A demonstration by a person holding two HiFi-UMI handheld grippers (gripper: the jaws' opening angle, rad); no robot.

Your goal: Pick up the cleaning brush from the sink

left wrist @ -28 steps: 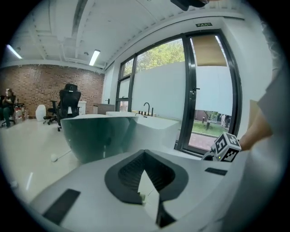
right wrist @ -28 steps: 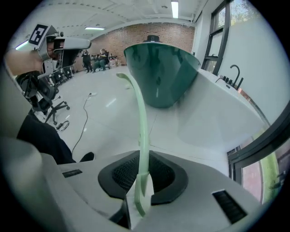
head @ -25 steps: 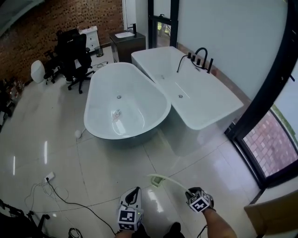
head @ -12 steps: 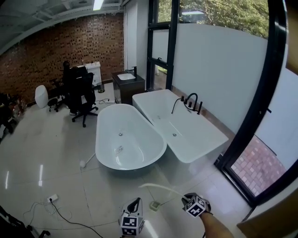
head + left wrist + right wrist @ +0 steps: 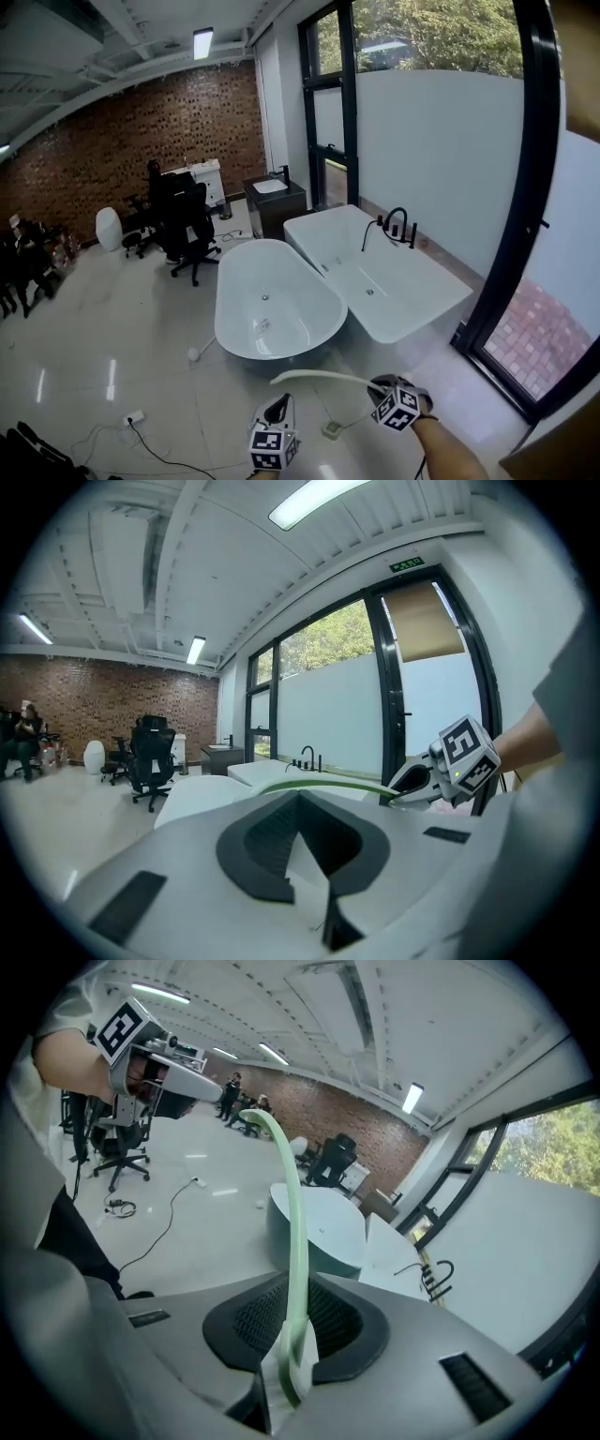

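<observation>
The left gripper [image 5: 307,878] is low at the person's left with its jaws pressed together and nothing between them. Far ahead of its tips is the oval bathtub [image 5: 277,309]. Just past those tips, crossing from its right, runs the free end of the cleaning brush [image 5: 314,373], a long, thin, pale green handle that bows in an arc. No view shows which end carries the bristles. The handle's other end is pinched in the right gripper [image 5: 286,1372], whose jaws are closed on it close to their root. From there the handle rises straight out ahead of the jaws and curls over toward the left gripper. The brush is therefore already lifted and is well clear of the small sink [image 5: 272,187] on its dark cabinet far ahead, beyond the tubs. Ahead and to the right of the right gripper are the rectangular bathtub [image 5: 375,272] and its black faucet [image 5: 398,225]. The main risk appears to be the grip. All that length hangs from a narrow pinch at one end, so a quick turn could make the handle pivot or slide out between the pads. The free end also sits just beside the left gripper, and a careless swing of either hand could knock it and lever the brush loose.
</observation>
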